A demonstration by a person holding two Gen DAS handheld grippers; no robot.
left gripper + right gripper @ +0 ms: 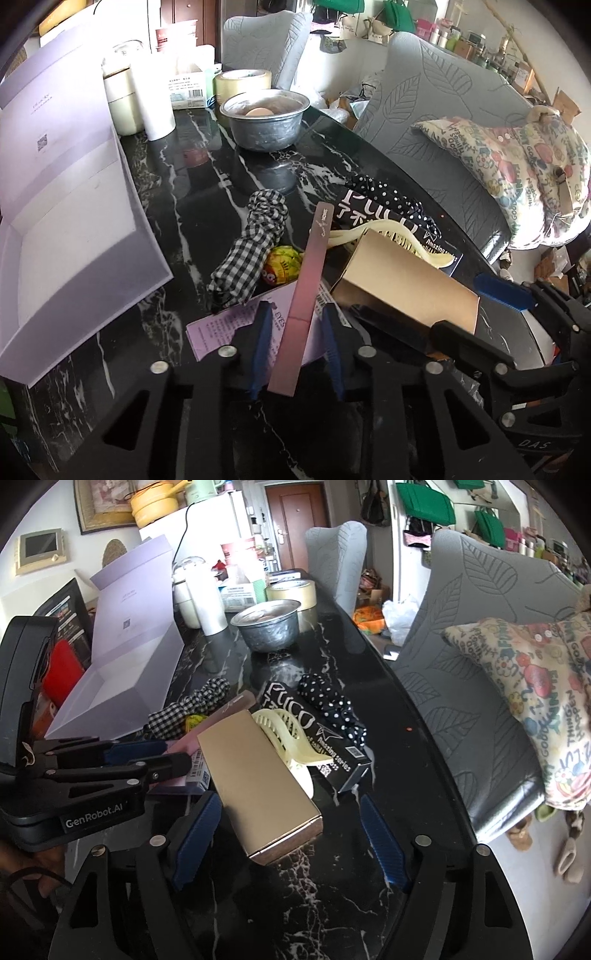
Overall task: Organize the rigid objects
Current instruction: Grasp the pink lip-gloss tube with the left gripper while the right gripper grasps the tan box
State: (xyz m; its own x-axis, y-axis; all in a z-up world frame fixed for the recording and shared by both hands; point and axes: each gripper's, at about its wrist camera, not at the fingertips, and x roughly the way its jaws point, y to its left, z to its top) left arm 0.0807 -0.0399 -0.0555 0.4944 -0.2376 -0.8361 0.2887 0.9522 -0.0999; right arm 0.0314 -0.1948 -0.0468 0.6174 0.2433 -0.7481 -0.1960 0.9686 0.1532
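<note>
Inspection of the black marble table [192, 206]: we find a long, flat pink nail file [301, 299] with small print near its far end, standing between the blue pads of the left gripper [295, 354]; whether the pads press it we cannot tell. We note the right gripper [291, 834] spread wide around the near end of a gold box [255, 782], pads clear of it. The box leans on a cream comb [284, 727] and a black carton [314, 734].

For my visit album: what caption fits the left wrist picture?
Left gripper, jaws either side of a pink nail file, above a cluttered black marble table by an open lilac box.
</note>
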